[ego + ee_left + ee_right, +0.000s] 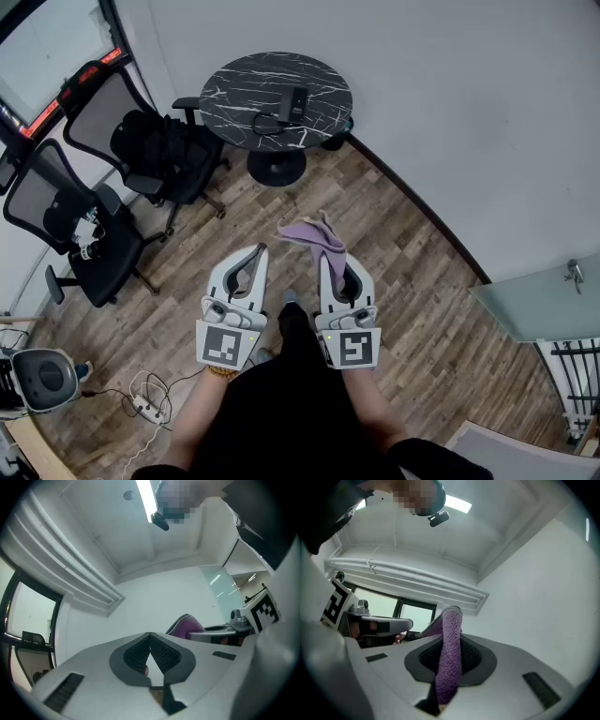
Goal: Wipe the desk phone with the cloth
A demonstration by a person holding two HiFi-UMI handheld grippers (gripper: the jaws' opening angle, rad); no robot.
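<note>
The desk phone was seen only in the head view, small and dark, so its keys, handset and any label could not be made out. It lay on the right half of a round black table veined with white, with a dark cord curled just beside it. The table stood well apart from both grippers.

The tips of the right gripper were covered in the head view by the cloth, which was bunched and spread above them. In the right gripper view, the right gripper was seen clamped on the cloth. It was a purple, nubbly towelling strip, pinched between the ribbed dark pads and stood up past the tips.

The left gripper was held beside it, and nothing was gripped. In the left gripper view, the jaws of the left gripper were closed tip to tip, with a small triangular gap left below the meeting point. A fold of the cloth showed beyond them.

The person's arms and dark clothing were cut off by the lower edge of the head view. 2 black mesh chairs were partly cropped at the left.

No writing could be read. Only the black-and-white square markers on the 2 cubes were printed clearly.
</note>
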